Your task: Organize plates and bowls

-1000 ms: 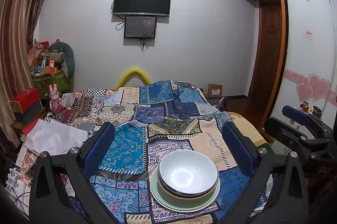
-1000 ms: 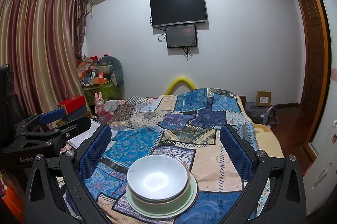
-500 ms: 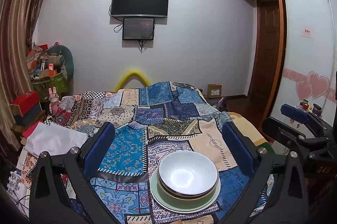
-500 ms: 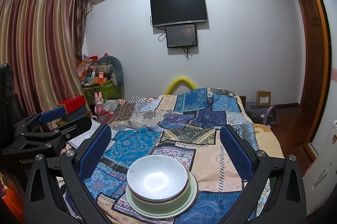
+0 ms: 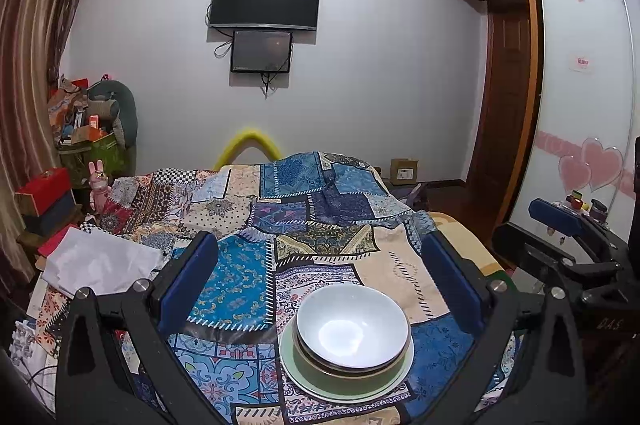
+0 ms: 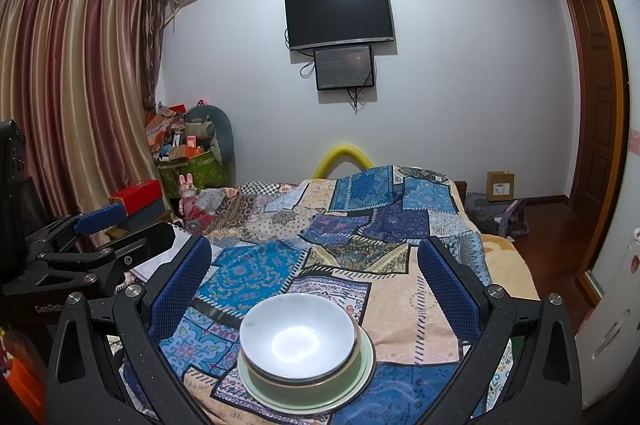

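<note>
While both grippers hang above the near end of the bed (image 5: 400,277), we see the crockery gathered into one stack on the patchwork bedspread (image 5: 236,285). A white bowl (image 5: 352,329) sits on top, nested in darker-rimmed bowls (image 5: 352,371) whose number we cannot tell, and these rest on a pale green plate (image 5: 292,365).

Our left gripper (image 5: 320,285) has its blue-padded fingers (image 5: 188,285) spread wide, nothing between them; the stack lies below and toward the right finger, apart from both pads. Our right gripper (image 6: 316,285) likewise has its fingers (image 6: 448,289) spread and empty, with the same white bowl (image 6: 298,335) and green plate (image 6: 360,381) lying below, nearer the left finger and clear of it.

From the left wrist view the right gripper (image 5: 568,245) shows at the right edge; from the right wrist view the left gripper (image 6: 92,245) shows at the left edge.

On the far wall hangs a dark television (image 6: 339,15) with a smaller screen (image 6: 345,67) beneath it. Striped curtains (image 6: 72,85) cover the left side, and a yellow foam arch (image 6: 340,155) rises beyond the bed.
</note>
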`<state>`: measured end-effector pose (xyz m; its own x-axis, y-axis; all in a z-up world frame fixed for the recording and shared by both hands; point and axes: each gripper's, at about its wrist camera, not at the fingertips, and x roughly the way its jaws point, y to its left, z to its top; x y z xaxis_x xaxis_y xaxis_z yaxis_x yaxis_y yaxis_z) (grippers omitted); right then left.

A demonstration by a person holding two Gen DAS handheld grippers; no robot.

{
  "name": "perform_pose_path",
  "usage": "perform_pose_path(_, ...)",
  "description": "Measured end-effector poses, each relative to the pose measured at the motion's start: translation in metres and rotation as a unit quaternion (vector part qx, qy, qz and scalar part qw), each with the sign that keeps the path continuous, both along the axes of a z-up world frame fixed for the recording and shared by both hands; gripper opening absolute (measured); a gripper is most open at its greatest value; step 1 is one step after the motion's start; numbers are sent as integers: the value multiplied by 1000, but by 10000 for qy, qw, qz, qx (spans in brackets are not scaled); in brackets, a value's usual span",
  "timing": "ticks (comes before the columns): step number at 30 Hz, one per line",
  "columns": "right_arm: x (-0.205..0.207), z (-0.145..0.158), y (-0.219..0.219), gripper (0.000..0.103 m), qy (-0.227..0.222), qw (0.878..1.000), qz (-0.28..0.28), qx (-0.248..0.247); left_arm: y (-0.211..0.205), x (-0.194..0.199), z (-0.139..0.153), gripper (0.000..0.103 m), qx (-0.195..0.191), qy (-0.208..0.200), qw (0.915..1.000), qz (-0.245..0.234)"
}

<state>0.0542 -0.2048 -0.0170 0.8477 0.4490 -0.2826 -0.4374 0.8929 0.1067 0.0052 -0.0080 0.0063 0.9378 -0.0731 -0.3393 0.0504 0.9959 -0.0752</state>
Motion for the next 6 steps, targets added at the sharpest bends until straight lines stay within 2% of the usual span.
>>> perform_pose_path(6, 1, -1, 0, 103, 25, 10000, -7, 2, 5, 5, -2, 103, -52, 72, 10000, 19)
